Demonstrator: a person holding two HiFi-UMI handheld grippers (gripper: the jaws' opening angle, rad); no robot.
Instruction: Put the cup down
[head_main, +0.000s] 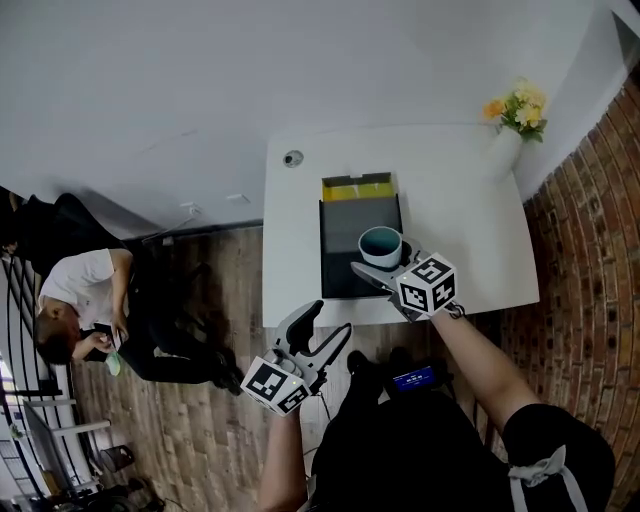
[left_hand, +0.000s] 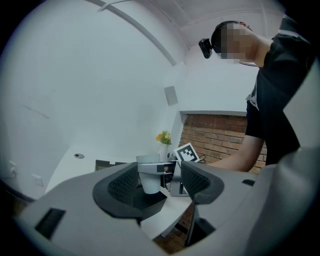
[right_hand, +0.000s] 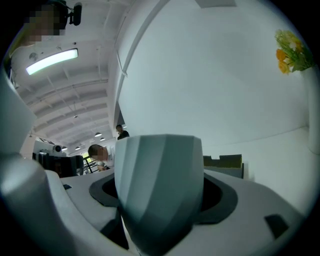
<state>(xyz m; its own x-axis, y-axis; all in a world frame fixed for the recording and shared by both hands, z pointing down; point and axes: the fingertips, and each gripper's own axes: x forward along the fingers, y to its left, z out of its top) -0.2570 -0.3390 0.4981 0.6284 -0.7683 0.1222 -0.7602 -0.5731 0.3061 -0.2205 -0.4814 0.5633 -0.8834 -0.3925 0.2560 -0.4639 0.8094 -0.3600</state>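
My right tool is clamped on the faceted grey cup, which sits at or just above the dark tray on the white surface. I judge only the release is left. My left tool hangs apart, empty.

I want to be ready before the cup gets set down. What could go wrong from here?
The cup tapers towards its base, so it might slip in the right gripper while being lowered. It is over the right side of the dark tray, so landing on the tray's rim could tip it. The left gripper is open, empty and off the table, so it probably could not steady a wobble in time.
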